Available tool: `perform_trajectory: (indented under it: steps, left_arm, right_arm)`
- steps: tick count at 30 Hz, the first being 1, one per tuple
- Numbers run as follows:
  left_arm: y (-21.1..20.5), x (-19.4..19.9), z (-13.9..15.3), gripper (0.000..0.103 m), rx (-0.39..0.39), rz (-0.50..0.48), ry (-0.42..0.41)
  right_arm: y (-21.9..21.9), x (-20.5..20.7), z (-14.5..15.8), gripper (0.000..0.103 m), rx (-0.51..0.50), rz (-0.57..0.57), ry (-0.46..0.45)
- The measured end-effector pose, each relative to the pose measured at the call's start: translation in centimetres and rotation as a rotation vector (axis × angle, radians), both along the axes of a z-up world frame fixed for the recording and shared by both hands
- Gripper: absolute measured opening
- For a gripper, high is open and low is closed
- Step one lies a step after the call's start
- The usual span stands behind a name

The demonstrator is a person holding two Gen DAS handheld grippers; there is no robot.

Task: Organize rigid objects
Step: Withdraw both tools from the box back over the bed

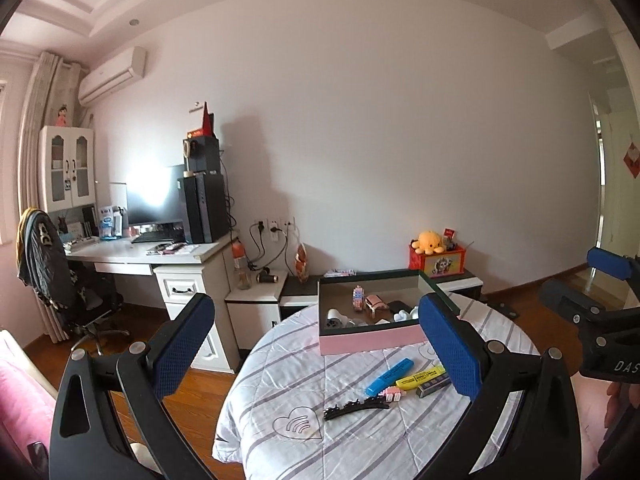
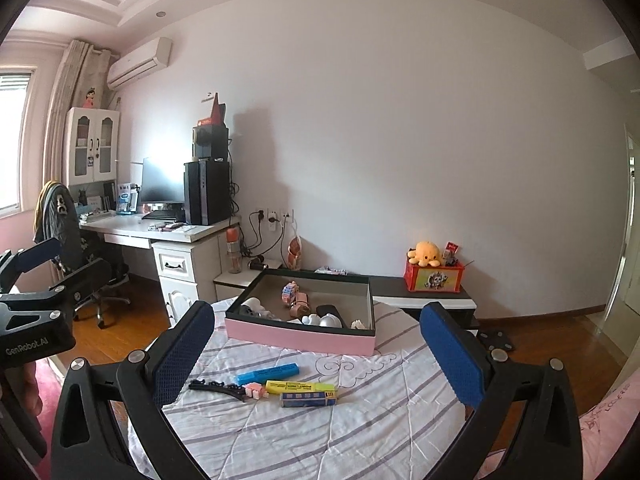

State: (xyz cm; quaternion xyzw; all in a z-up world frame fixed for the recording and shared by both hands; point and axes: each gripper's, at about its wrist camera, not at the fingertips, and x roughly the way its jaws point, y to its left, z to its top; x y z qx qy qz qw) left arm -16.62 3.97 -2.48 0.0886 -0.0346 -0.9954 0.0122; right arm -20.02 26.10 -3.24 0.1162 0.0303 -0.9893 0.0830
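Ahead of you, on the striped quilt-covered round desk, you are holding both grippers — left gripper, right gripper — wide apart and empty, because the blue highlighter, yellow highlighter and black hair clip are waiting outside the pink-sided open box.

Two highlighters, one hair clip, one pink box.

Soft daylight from the window, monitor glare, heavy fisheye bending at edges.
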Motion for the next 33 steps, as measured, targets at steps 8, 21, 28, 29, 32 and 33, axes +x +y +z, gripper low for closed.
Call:
perform_trajectory:
  steps: [8,21,28,29,32,33]
  left_arm:
    - [-0.7,2.4,0.6,0.103,0.002,0.020,0.029]
    - [-1.2,3.8,0.9,0.103,0.007,0.036,0.047]
    - [-1.1,3.9,1.0,0.103,0.006,0.038,0.049]
    - [-1.2,4.0,1.0,0.103,0.006,0.041,0.052]
    - [-1.2,4.0,0.9,0.103,0.001,0.049,0.051]
    - [-1.2,3.9,0.8,0.103,0.000,0.048,0.048]
  right_arm:
    - [-0.5,2.7,0.9,0.103,0.001,-0.001,0.044]
    - [-0.3,4.2,1.3,0.103,-0.001,-0.026,0.078]
    - [-0.3,4.4,1.2,0.103,0.002,-0.025,0.073]
    - [-0.5,4.4,1.3,0.103,0.001,-0.024,0.072]
    - [-0.5,4.4,1.1,0.103,0.001,-0.024,0.070]
    - [-0.5,4.3,1.0,0.103,0.001,-0.025,0.067]
